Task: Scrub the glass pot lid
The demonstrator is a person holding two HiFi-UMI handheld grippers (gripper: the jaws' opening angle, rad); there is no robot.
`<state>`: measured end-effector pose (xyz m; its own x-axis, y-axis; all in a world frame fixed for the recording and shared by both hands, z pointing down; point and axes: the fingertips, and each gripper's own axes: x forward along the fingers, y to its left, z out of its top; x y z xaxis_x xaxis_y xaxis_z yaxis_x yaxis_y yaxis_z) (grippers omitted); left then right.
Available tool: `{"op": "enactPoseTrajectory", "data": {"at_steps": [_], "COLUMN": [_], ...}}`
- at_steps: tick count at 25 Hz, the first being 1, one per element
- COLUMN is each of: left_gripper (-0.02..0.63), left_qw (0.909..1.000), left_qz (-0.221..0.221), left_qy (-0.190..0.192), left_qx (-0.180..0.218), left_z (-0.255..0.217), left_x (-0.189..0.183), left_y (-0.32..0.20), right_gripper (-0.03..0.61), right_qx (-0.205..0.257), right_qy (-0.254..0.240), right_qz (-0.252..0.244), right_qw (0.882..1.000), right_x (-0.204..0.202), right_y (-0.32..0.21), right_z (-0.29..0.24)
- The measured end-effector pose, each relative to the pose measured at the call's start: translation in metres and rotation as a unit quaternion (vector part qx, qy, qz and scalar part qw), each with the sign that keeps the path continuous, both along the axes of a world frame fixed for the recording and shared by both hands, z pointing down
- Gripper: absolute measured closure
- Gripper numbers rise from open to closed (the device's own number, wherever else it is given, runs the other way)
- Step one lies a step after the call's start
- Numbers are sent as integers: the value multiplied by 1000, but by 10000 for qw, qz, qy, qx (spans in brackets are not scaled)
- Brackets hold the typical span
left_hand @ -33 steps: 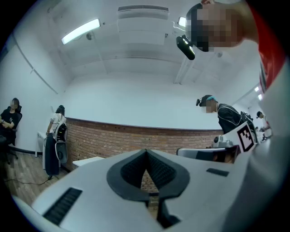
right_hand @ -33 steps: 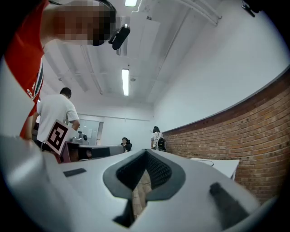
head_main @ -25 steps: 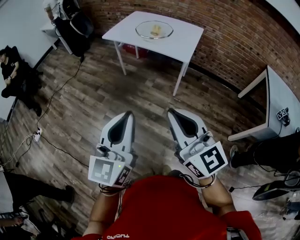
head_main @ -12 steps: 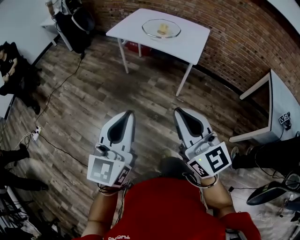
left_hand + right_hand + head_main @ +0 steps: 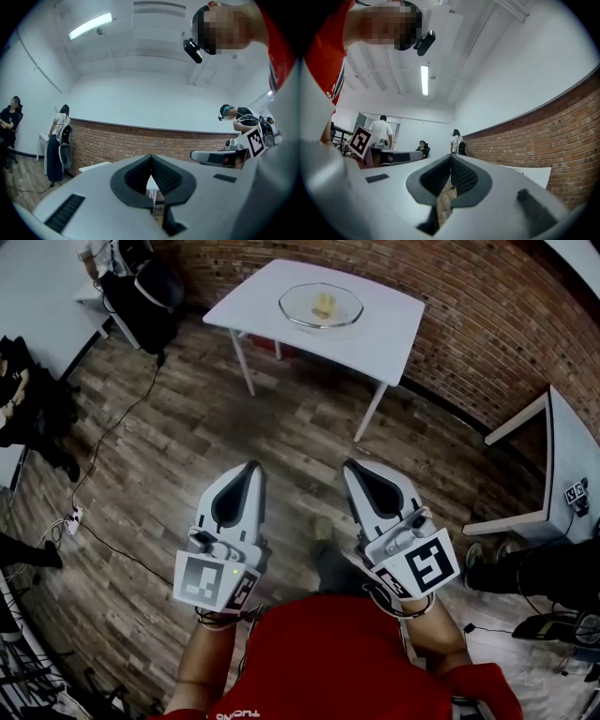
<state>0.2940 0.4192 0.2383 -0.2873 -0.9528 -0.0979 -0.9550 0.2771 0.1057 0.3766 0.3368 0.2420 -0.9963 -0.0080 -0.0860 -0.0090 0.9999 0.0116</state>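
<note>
The glass pot lid lies on a white table against the brick wall, far ahead, with a small yellow thing under or in it. My left gripper and right gripper are held side by side over the wooden floor, well short of the table. Both are shut with nothing between the jaws. In the left gripper view the left gripper points level toward the brick wall and a bit of the white table. The right gripper is likewise shut and empty in its own view.
A second white table stands at the right edge. A cable runs across the wooden floor at left. People sit and stand along the left wall beside a dark bag. A black chair base is at lower right.
The white table with the lid has come a little nearer and shifted in the head view as the person walks toward it. Both grippers stay shut, side by side.
</note>
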Motion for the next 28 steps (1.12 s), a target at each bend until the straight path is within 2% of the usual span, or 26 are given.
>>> {"op": "enactPoseTrajectory", "data": {"at_steps": [5,9,12,17,28], "left_gripper": [597,597,597,597,597], "left_qw": [10000,9996,9996,9994,9994], "left_qz": [-59,-81,-257,-319,-333], "left_qy": [-11,-184,-107,-126,-75], "left_qx": [29,191,15,26,-69], "left_z": [-6,-31,-10,-15,-7], "left_x": [-42,-76,-104,-133,-202], "left_y": [-52,-102,-131,-182,-242], "right_gripper": [549,549,549,549,549], "right_qx": [150,216,209,176,161], "right_qy": [7,-8,-36,-4,118], "right_qz": [-71,-114,-145,-220,-230], "right_qw": [9999,9997,9997,9996,9995], "right_x": [-42,-76,-98,-129,-200], "right_y": [-51,-98,-137,-190,-249], "right_z": [-4,-8,-9,-3,2]}}
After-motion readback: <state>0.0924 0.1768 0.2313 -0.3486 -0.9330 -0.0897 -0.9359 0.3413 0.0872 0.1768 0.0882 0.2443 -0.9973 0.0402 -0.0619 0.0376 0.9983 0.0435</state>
